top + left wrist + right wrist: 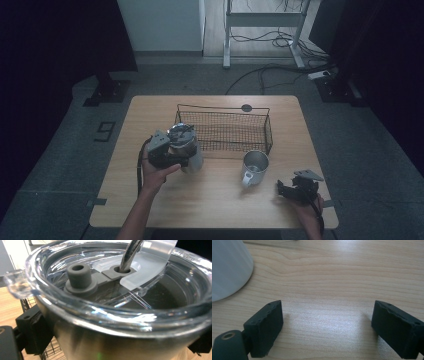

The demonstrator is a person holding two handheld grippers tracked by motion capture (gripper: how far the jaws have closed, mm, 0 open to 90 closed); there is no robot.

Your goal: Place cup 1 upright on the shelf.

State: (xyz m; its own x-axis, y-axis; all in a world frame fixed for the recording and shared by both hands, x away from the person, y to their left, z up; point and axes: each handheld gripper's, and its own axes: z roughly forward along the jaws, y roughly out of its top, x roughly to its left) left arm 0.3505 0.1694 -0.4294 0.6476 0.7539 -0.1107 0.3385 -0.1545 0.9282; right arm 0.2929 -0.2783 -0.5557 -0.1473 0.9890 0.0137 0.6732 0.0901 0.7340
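On the tabletop (210, 195), a wire basket (225, 131) sits toward the far edge. My left claw (167, 150) clamps a steel tumbler (186, 147), clear-lidded, at the basket's near left corner. A mug (255, 167) stands at its near right corner. My right claw (325, 325) rests gaping and empty near the tabletop's near right corner.

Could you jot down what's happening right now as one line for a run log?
left hand-held gripper: shut on steel tumbler beside wire basket | right hand-held gripper: open, nothing between jaws, over table near mug
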